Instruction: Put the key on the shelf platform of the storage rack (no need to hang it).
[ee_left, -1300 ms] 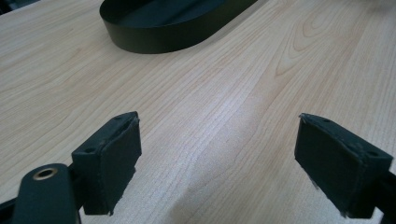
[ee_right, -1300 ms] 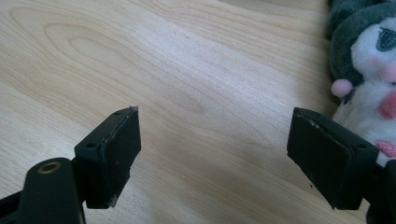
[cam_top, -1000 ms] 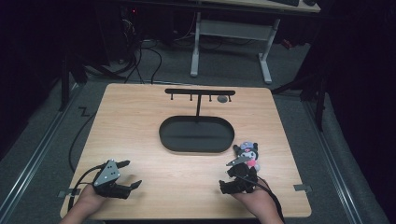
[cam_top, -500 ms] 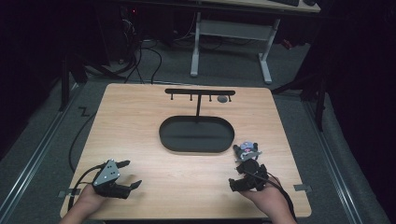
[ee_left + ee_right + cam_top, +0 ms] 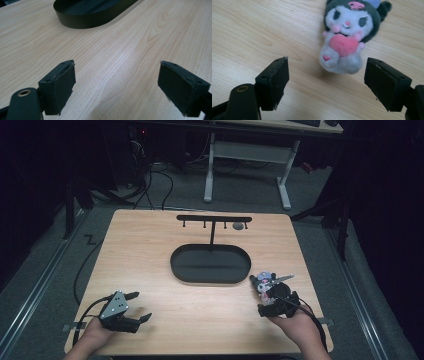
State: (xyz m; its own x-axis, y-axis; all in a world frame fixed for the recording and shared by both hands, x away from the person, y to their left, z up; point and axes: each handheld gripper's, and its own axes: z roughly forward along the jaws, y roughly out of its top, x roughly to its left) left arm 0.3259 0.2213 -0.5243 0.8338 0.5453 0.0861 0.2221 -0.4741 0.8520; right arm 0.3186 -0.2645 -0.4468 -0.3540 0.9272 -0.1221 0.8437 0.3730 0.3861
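A small plush toy [image 5: 344,37] with a dark hood, a white face and a pink heart lies on the wooden table [image 5: 150,250], right of the tray. In the high view the plush toy [image 5: 263,279] is just ahead of my right gripper [image 5: 268,294]. My right gripper [image 5: 325,82] stands open, with the toy's lower end just beyond the gap between the jaws and nothing held. My left gripper [image 5: 141,306] rests near the front left of the table. It is my left gripper [image 5: 117,87], open over bare wood.
A black oval tray [image 5: 176,265] sits at the table's middle; the same tray [image 5: 75,21] shows far ahead of the left jaws. Behind it stands a black T-shaped rack [image 5: 214,218] with small hooks. A desk frame [image 5: 282,180] and cables lie on the floor beyond.
My right hand and gripper have shifted a little to the right beside the plush toy. The toy stays in about the same spot. The left gripper has not moved.
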